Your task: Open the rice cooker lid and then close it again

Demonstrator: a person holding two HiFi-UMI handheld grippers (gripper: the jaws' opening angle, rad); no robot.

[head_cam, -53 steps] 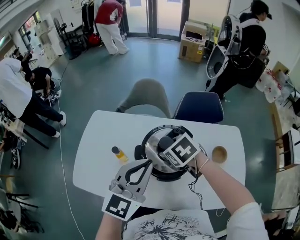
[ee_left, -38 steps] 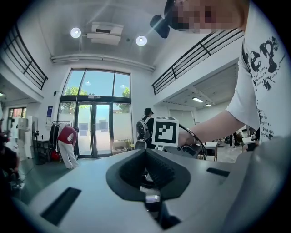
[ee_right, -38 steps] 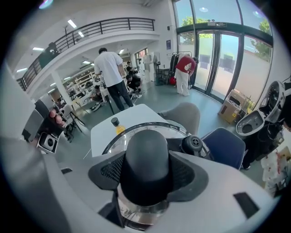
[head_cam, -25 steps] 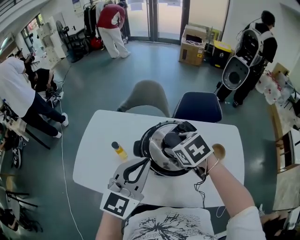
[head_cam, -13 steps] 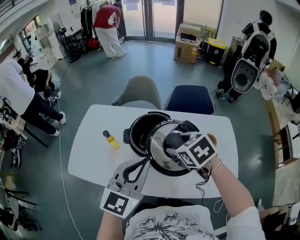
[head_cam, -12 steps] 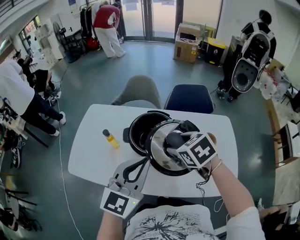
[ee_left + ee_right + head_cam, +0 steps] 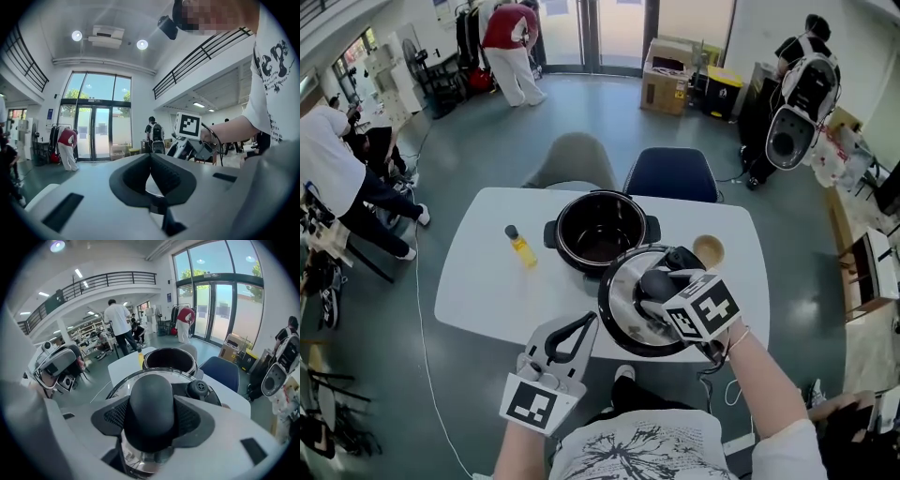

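Note:
The black rice cooker [image 7: 602, 230] stands uncovered on the white table [image 7: 483, 291], its dark inner pot showing; the right gripper view has it beyond the lid [image 7: 169, 360]. My right gripper [image 7: 655, 287] is shut on the lid's black knob [image 7: 151, 408] and holds the round steel lid [image 7: 626, 328] tilted in the air, nearer me and right of the cooker. Left of the lid, over the table's near edge, my left gripper [image 7: 585, 322] is shut with nothing in it; its pads meet at the tips [image 7: 151, 156].
A small yellow bottle [image 7: 520, 247] stands left of the cooker and a wooden bowl [image 7: 709, 250] to its right. A grey chair [image 7: 575, 159] and a blue chair [image 7: 670, 175] stand behind the table. Several people are across the room.
The lid has come off the cooker and moved toward me and to the right with my right gripper, baring the pot. My left gripper has drawn back from the cooker.

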